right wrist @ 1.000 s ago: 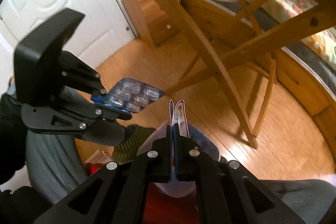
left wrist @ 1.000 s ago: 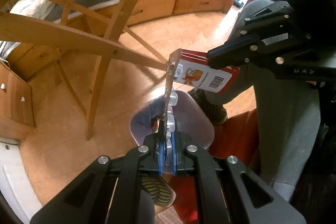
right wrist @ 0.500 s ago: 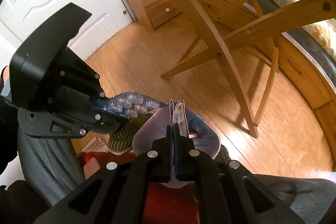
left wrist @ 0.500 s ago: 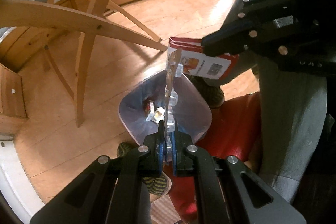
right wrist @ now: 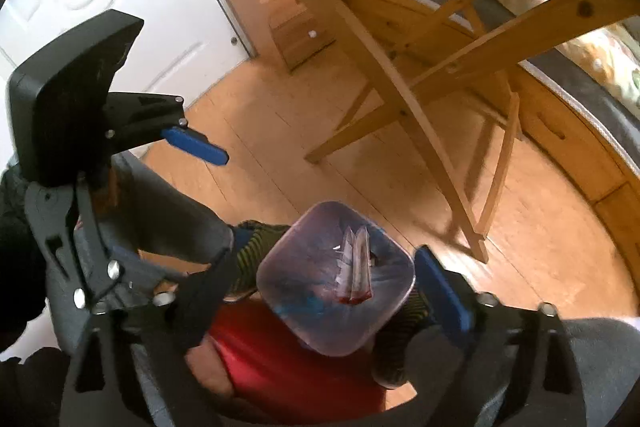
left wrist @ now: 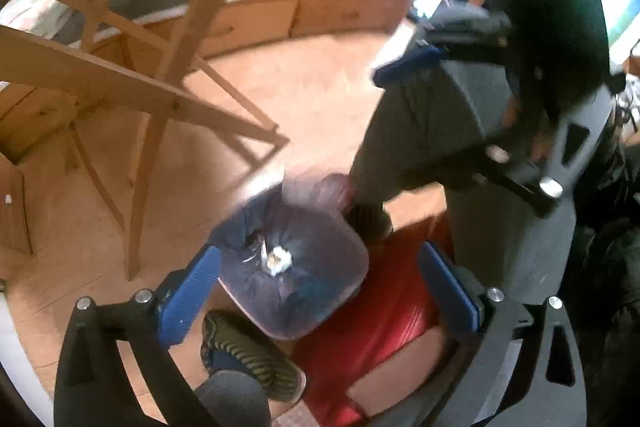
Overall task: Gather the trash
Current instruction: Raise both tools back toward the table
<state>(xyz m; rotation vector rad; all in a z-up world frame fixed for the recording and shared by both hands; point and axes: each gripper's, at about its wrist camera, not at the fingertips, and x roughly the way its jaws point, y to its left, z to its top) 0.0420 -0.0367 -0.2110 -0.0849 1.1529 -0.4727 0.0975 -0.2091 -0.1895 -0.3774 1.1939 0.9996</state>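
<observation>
The room was a bedroom with a pale wooden floor (right wrist: 304, 131), a wooden-framed bed (right wrist: 568, 131) along one wall and the crossed legs of a wooden table (right wrist: 404, 95) standing beyond both tools. Directly below and ahead of the left tool (left wrist: 320, 291) sat the bin (left wrist: 344, 291), lined with a dark bag, by the person's striped slippers and a red mat. That tool's jaws were opening, already spread wide, with nothing between its blue pads; small pale scraps (left wrist: 276, 259) lay at the bottom of the bin beneath it. The right tool (right wrist: 328, 291) hung over the same bin, its jaws likewise opening and bare, and a folded white-and-red wrapper (right wrist: 356, 271) lay inside the bin just beyond its tips; whether it had quite settled could not be told through the blur. Judging by this, both pieces of trash had been let go into the bin, so this drop was done. Whether more trash waited elsewhere could not be told, since neither view showed any on the floor.
</observation>
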